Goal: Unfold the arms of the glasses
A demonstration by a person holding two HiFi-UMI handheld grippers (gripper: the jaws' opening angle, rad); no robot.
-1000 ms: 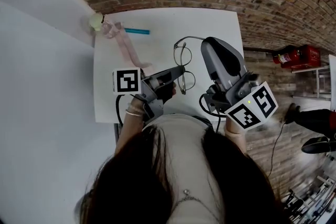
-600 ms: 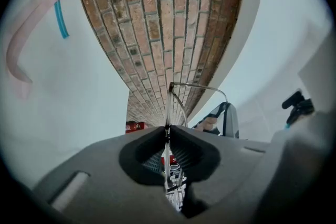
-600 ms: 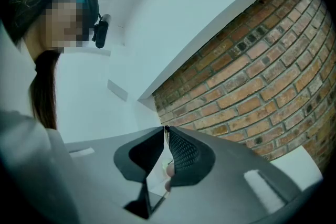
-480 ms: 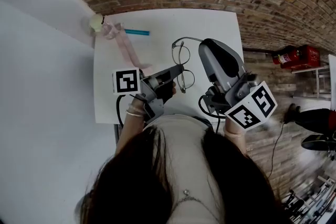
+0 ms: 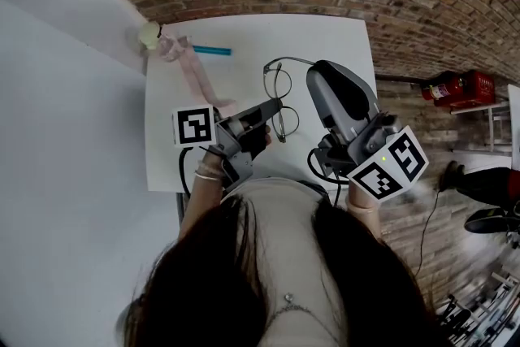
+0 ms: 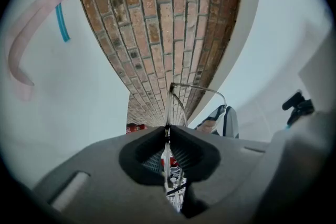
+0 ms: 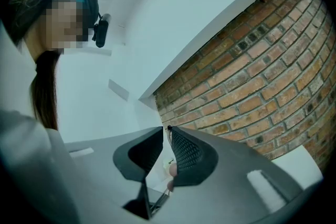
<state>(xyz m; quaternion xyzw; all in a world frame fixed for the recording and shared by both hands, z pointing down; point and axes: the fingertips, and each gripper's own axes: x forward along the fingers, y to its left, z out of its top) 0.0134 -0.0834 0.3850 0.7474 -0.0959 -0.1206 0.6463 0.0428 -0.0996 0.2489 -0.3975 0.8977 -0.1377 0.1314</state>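
Thin wire-framed glasses (image 5: 280, 93) hang just above the white table (image 5: 333, 32), held between both grippers. My left gripper (image 5: 274, 110) is shut on the rim of the near lens; in the left gripper view the glasses (image 6: 169, 107) run edge-on between my left gripper's (image 6: 168, 131) closed jaws. One arm (image 5: 288, 60) curves away from the far lens toward my right gripper (image 5: 314, 71). In the right gripper view my right gripper's (image 7: 168, 129) jaws are pressed together on that arm's thin dark tip. The other arm is not clearly visible.
At the table's far left lie a pink strap (image 5: 193, 73), a teal stick (image 5: 213, 49) and a small pale ball (image 5: 149, 32). A white wall runs along the left. A red fire extinguisher (image 5: 459, 85) lies on the brick floor to the right.
Both grippers and the glasses have shifted slightly left and away. The held arm stands a little farther out from the frame.
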